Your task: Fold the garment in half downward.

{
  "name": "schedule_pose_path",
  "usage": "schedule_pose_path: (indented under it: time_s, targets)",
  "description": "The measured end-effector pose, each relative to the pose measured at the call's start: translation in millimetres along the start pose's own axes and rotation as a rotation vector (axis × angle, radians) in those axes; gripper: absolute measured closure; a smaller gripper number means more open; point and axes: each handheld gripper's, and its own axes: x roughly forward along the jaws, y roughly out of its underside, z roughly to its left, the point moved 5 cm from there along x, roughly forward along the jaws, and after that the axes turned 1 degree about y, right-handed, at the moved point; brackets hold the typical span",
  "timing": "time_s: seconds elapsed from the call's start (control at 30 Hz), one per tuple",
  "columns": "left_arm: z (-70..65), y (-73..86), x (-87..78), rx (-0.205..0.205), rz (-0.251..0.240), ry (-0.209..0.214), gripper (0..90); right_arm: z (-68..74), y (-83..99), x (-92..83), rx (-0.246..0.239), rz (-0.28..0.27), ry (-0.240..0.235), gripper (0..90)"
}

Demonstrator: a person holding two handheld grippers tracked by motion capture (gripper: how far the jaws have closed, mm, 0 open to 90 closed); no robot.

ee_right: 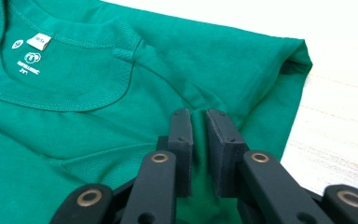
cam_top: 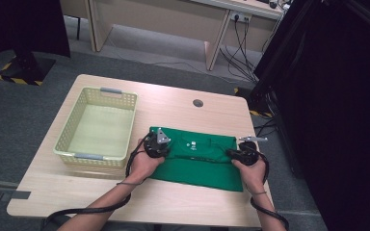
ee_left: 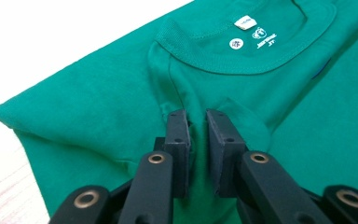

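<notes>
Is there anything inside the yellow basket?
No, the yellow basket left of the green T-shirt shows only its bare bottom.

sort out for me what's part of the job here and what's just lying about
In the job:
green t-shirt
left gripper, pinching a shirt fold
right gripper, pinching a shirt fold

Lying about:
yellow basket, empty, left of the shirt
table

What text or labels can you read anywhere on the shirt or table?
Nothing legible.
White sewn neck tag on the green T-shirt: too small to read.
Round white printed marks and print line inside the collar: blurred, unreadable.
Basket and table: no text.
</notes>
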Motion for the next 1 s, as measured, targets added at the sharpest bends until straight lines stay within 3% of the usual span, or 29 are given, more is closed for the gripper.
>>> schedule_pose_path:
  time_s: [0.57,1.0]
  targets:
    - [3.9,-2.7,1.8,0.0,0.0,-0.012,74.7,0.7,-4.4,4.6,0.001,-0.006,0.007,75.9]
    - [5.0,-15.3,-4.6,0.02,-0.034,-0.041,56.0,1.7,-10.3,-2.0,-0.012,-0.043,0.008,63.6]
